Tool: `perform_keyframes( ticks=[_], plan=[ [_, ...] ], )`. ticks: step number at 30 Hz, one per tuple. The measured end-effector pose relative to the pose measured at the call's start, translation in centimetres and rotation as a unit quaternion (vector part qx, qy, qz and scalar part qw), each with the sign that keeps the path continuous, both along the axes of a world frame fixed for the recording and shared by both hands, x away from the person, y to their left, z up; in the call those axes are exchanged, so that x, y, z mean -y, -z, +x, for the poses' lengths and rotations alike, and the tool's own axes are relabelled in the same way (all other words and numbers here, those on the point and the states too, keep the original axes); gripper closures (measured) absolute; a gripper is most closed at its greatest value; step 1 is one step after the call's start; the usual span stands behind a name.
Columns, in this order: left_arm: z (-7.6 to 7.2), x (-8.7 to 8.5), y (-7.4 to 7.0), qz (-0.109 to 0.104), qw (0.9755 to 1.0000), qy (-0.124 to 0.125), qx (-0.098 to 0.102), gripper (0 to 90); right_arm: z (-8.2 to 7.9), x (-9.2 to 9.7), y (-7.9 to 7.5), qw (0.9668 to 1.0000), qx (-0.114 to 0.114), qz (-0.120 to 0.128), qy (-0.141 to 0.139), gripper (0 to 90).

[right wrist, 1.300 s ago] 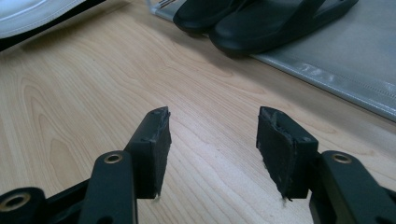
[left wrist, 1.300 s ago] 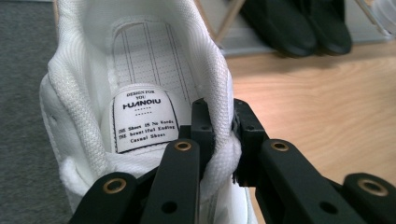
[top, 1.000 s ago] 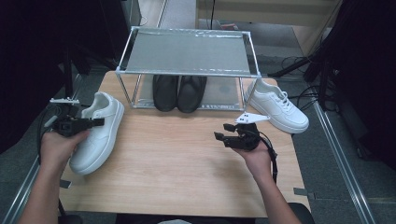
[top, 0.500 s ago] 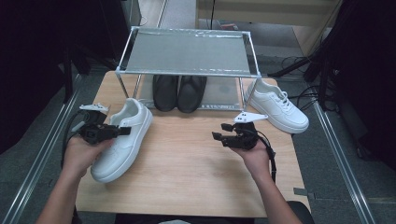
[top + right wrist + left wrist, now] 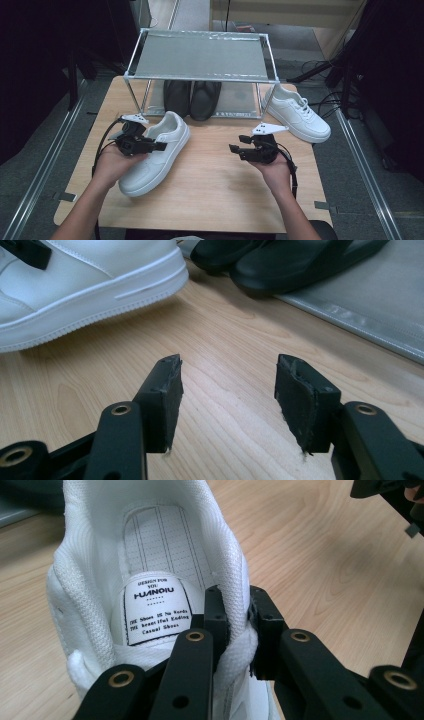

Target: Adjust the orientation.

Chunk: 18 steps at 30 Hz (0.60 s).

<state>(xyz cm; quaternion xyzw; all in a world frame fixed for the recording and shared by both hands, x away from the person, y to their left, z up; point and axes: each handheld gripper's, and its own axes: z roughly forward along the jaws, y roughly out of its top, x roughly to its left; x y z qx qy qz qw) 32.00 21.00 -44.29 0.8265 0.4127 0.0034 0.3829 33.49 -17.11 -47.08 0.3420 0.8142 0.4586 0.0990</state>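
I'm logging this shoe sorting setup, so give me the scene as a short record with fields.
surface: light wooden table
rack: metal-frame shelf with grey mesh top
under rack: pair of black shoes
held item: white leather sneaker, collar pinched by left claw
left claw: shut on sneaker collar
right claw: open, nothing between jaws, above table
other item: second white sneaker, right of rack

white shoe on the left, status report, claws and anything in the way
Left claw shut on white shoe collar wall. Right claw open, empty, over table. Rack with black shoes ahead; second white shoe far right.
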Motion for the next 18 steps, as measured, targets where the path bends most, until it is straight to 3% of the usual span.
perform_keyframes(
  ticks=[9,16,18],
  plan=[
    [0.9,4.3,0.4,0.001,0.9977,0.067,-0.007,81.4,-1.0,0.9,0.4,0.9999,0.0,-0.004,0.015,45.8],
    [0.9,8.0,1.6,0.012,0.9934,0.114,-0.011,81.5,-1.8,1.9,0.4,0.9994,-0.004,-0.005,0.035,45.8],
    [1.1,8.8,2.3,0.003,0.9917,0.127,-0.019,81.4,-2.0,2.0,0.5,0.9992,-0.004,-0.005,0.039,45.8]
  ],
)
